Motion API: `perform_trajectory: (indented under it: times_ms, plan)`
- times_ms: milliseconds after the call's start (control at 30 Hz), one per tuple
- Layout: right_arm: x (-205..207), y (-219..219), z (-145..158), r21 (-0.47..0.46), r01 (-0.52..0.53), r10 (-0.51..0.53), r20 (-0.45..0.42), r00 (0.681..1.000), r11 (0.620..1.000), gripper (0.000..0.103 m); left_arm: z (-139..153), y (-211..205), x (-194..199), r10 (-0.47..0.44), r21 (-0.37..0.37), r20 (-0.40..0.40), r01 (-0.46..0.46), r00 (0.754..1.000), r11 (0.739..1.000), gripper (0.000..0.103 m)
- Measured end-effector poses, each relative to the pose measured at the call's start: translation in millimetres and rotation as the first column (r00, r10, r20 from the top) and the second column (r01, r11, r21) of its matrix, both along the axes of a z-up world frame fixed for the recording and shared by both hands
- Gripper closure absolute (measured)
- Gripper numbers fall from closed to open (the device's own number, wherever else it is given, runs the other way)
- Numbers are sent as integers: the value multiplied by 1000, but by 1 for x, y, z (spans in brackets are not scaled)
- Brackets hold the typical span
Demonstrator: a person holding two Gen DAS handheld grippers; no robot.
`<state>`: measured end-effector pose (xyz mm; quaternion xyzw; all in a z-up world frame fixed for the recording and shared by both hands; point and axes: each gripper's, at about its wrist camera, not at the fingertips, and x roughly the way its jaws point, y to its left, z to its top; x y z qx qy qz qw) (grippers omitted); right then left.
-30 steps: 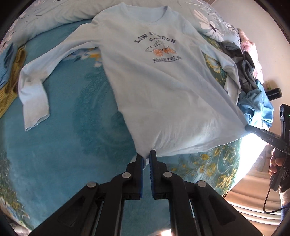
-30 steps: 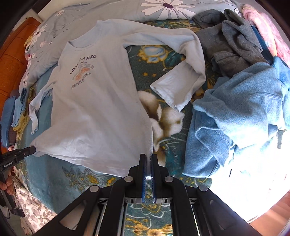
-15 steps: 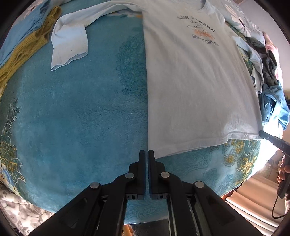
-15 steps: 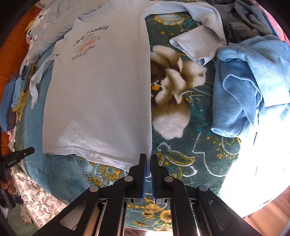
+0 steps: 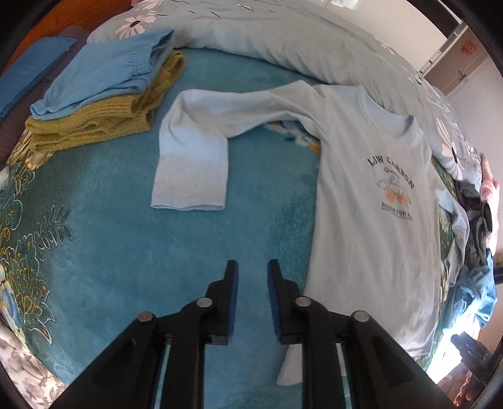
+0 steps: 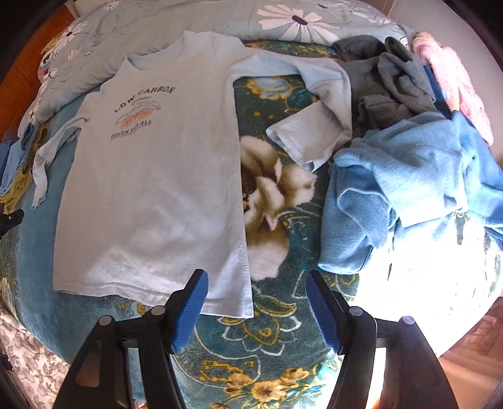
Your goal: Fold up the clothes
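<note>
A pale blue long-sleeved shirt [image 5: 374, 226] printed "LOW CARBON" lies flat, front up, on the teal blanket [image 5: 125, 251]. Its one sleeve [image 5: 195, 163] is bent down at the left, the other sleeve [image 6: 314, 135] is bent beside the clothes pile. My left gripper [image 5: 251, 267] hovers over bare blanket just left of the shirt's side edge, jaws opening, nothing between them. My right gripper [image 6: 254, 280] hangs over the shirt's lower right hem corner [image 6: 242, 302], jaws opening wide; the corner lies below the gap, not pinched.
Folded blue and mustard-yellow clothes [image 5: 103, 94] are stacked at the far left. A loose pile with a blue fleece [image 6: 408, 188], grey garment [image 6: 389, 85] and pink cloth [image 6: 456, 81] lies right of the shirt. A floral duvet [image 6: 283, 19] borders the far side.
Both grippers have let go of the shirt's hem corners and opened. The left gripper swung left over bare blanket, bringing the sleeve and folded stack into view. The shirt now lies flat.
</note>
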<state>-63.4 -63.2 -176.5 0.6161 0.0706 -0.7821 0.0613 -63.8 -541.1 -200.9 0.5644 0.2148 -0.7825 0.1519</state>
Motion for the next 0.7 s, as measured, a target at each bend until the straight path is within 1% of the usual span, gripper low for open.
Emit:
perform_trajectory:
  times_ms: [67,100,133,167,200,267,300,367,400,467,567,700]
  plan:
    - [-5,-7,12,4,-11,11,-55,998,1000,28,2,-11,2,48,-37,-20,-49,999,998,58]
    - [-8,-14,16,-7,-27,26,-71,997,1000,26,3,-16,2,66,-62,-23,-68,998,996,48]
    - [-13,-24,17,-15,-46,45,-83,996,999,21,5,-21,2,83,-86,-27,-85,996,993,40]
    - [-18,-34,18,-21,-65,63,-98,993,998,16,7,-27,1,96,-107,-36,-99,995,989,37]
    - [-24,-46,17,-25,-84,80,-117,990,996,13,7,-32,1,104,-124,-44,-109,994,986,35]
    - [-34,-67,19,-41,-110,103,-147,984,993,4,4,-42,-1,114,-149,-39,-118,993,982,34]
    - [-39,-76,21,-55,-118,108,-155,982,992,2,1,-47,-2,116,-149,-35,-120,993,982,34]
    - [-54,-95,20,-86,-118,103,-166,981,989,0,-8,-56,-5,119,-117,-19,-120,993,986,30]
    - [-61,-103,20,-98,-115,97,-166,981,989,0,-14,-60,-6,120,-100,-12,-121,993,988,25]
    - [-75,-120,19,-121,-111,90,-167,982,986,0,-26,-67,-9,124,-83,0,-123,992,989,25]
    - [-85,-143,20,-121,-137,114,-184,976,983,0,-46,-77,-16,132,-53,26,-131,991,990,25]
    - [-92,-170,19,-111,-168,145,-187,971,980,0,-61,-81,-22,134,-59,47,-131,990,990,27]
